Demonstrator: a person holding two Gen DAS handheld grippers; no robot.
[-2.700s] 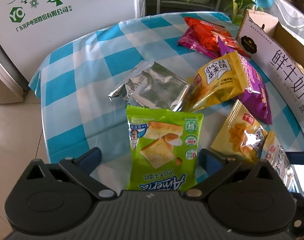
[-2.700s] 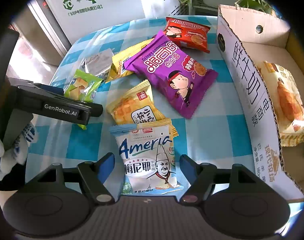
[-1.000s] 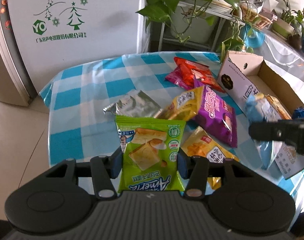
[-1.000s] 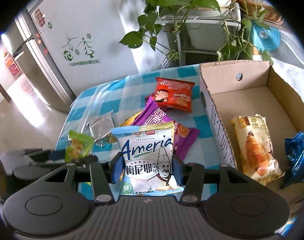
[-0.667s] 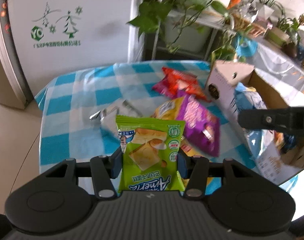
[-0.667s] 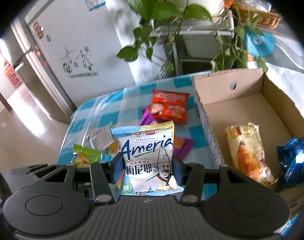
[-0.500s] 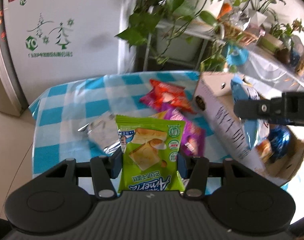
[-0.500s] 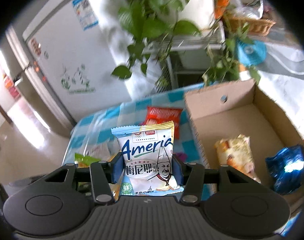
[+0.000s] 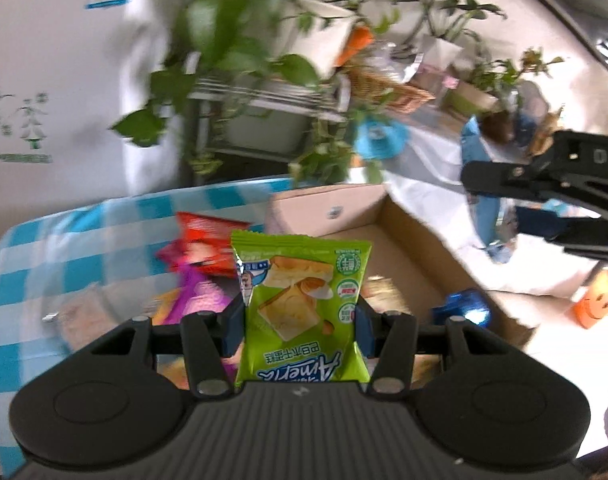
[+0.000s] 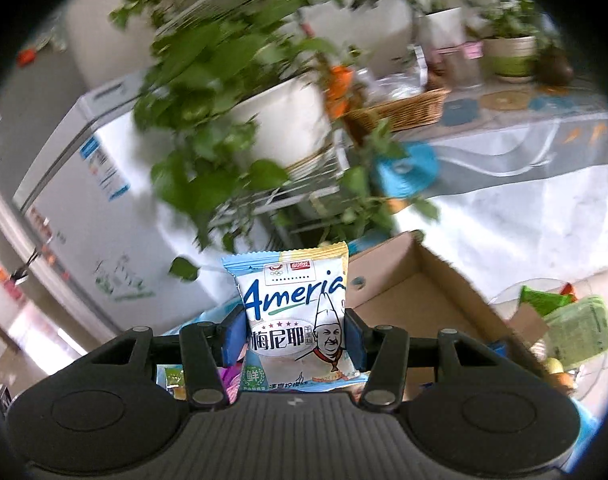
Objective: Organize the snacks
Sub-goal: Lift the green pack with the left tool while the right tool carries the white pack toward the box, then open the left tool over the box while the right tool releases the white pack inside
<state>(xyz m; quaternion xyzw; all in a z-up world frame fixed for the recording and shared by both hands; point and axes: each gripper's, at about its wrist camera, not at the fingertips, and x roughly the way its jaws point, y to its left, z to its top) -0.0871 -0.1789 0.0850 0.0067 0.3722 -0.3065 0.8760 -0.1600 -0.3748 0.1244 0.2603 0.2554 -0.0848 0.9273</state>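
My left gripper (image 9: 299, 322) is shut on a green Ameria biscuit packet (image 9: 299, 300), held upright in the air before the open cardboard box (image 9: 408, 248). A crumpled blue wrapper (image 9: 466, 310) lies inside that box. My right gripper (image 10: 293, 336) is shut on a white and blue Ameria packet (image 10: 293, 320), raised above the near end of the cardboard box (image 10: 408, 292). In the left wrist view the right gripper's arm (image 9: 544, 184) crosses the upper right with that packet (image 9: 486, 208) hanging from it. A red packet (image 9: 203, 248) and a purple packet (image 9: 201, 296) lie on the checked table (image 9: 63, 248).
Potted plants on a metal stand (image 9: 259, 92) rise behind the table, with a wicker basket (image 10: 400, 110) beside them. A white fridge (image 10: 83, 184) stands at the left. A cloth-covered side table (image 10: 524, 168) runs along the right, with green bags (image 10: 576, 326) near the box.
Both grippers have lifted and swung right towards the cardboard box, each still gripping its packet. The table and its snacks have dropped low in both views, and the plants now fill the upper half.
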